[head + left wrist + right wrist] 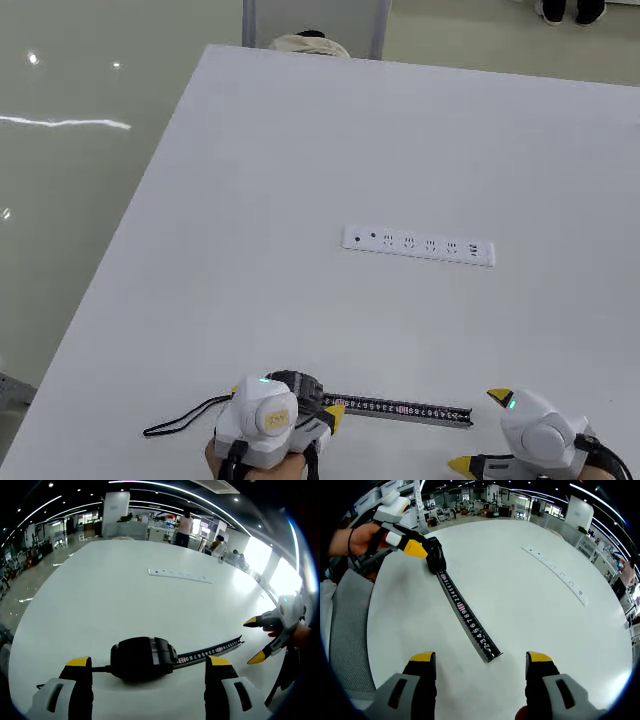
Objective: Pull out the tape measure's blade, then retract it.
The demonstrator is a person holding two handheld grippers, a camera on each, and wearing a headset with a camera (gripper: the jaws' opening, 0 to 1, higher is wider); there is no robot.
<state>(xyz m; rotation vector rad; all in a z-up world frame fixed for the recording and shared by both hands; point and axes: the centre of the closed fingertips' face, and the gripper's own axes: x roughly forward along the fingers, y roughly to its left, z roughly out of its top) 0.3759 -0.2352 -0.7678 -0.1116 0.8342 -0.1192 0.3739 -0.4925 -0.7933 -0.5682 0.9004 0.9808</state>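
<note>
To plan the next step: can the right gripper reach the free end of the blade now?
Probably yes: the right gripper is open, and the blade's free end lies on the bare table just ahead of it, with nothing between.

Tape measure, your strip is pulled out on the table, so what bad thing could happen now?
1. The blade lies out on the table, and the right claw is open, not holding its tip, so it might whip back fast.
2. The left claw has its jaws wide around the black case, not clamped, so the case could slide.
3. The loose cord might snag.
</note>
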